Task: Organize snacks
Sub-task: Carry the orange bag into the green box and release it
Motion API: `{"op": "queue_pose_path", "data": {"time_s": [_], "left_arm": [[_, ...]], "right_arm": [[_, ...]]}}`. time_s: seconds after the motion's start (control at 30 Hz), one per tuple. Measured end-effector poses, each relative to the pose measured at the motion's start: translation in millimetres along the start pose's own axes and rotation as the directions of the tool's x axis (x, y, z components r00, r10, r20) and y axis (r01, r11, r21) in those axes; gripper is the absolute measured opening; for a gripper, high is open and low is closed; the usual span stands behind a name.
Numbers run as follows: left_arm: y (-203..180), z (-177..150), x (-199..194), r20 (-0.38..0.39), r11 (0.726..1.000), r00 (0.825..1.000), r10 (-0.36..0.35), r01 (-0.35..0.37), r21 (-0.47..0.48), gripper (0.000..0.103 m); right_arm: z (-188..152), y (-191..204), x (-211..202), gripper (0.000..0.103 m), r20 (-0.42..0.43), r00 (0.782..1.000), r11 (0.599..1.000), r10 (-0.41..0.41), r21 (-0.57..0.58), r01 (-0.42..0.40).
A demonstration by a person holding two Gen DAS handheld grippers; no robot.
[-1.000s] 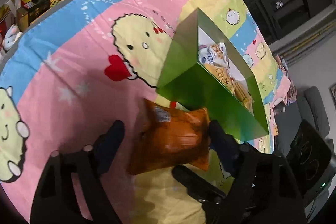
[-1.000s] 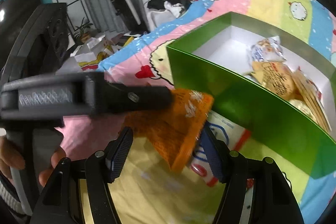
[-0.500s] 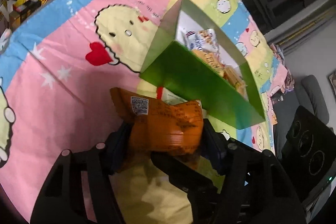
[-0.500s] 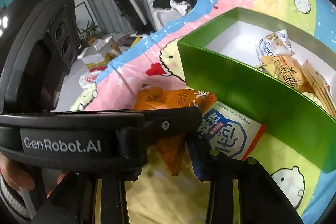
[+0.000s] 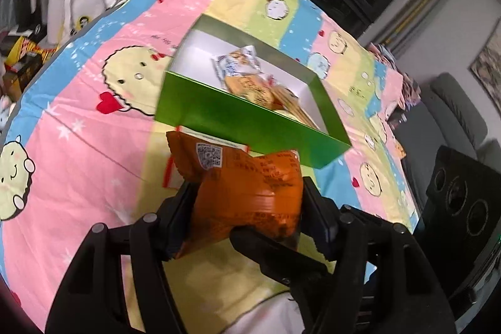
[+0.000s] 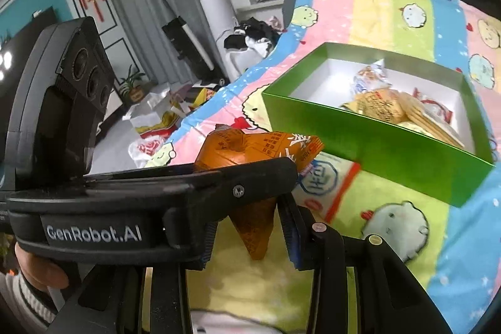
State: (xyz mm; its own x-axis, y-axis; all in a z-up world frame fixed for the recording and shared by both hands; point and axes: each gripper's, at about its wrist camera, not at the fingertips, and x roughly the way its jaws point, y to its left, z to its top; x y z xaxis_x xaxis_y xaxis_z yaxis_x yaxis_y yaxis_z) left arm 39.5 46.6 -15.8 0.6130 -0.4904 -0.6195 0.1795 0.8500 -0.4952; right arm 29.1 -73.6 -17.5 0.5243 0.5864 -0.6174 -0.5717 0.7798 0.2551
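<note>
Now gripping an orange snack packet (image 5: 250,187) from both sides: left gripper (image 5: 247,208) clamping its wide body, right gripper (image 6: 250,227) pinching its lower corner. Hovering clear of the cartoon blanket (image 5: 94,140), just before the green box (image 6: 391,146) holding other snacks (image 6: 382,108).

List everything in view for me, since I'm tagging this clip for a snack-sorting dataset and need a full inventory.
orange snack bag: one, orange, lifted above the bedspread, pinched by both tools
green box: one, green outside and white inside, open, on the bedspread
packets in the box: several, yellow and white, at its far end
white snack packet: one, white with red edge, flat beside the box's near wall
bedspread: one, pastel stripes with cartoon figures
left tool: black, shut on the bag
right tool: black, shut on the bag's corner
hand: one, holding the left tool
</note>
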Motion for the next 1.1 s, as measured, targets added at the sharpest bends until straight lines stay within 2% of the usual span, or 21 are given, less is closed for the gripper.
{"op": "queue_pose_path", "data": {"time_s": [0.23, 0.5, 0.8, 1.1], "left_arm": [[-29, -2, -3, 0.005, 0.998, 1.0, -0.005, 0.005, 0.066, 0.065], [-59, 14, 5, 0.023, 0.987, 1.0, 0.016, -0.02, 0.16, 0.065], [-80, 49, 15, 0.071, 0.974, 0.997, 0.008, -0.024, 0.225, 0.065], [-79, 82, 35, 0.088, 0.97, 0.996, 0.011, -0.032, 0.241, 0.065]], "right_arm": [[-7, -8, -28, 0.039, 0.033, 0.999, 1.0, -0.01, -0.004, 0.01], [-1, -27, -44, 0.039, 0.103, 0.995, 1.0, -0.005, 0.02, 0.003], [28, -47, -52, 0.039, 0.167, 0.986, 1.0, -0.027, 0.016, 0.025], [59, -69, -41, 0.039, 0.2, 0.979, 0.999, -0.032, 0.029, 0.027]]}}
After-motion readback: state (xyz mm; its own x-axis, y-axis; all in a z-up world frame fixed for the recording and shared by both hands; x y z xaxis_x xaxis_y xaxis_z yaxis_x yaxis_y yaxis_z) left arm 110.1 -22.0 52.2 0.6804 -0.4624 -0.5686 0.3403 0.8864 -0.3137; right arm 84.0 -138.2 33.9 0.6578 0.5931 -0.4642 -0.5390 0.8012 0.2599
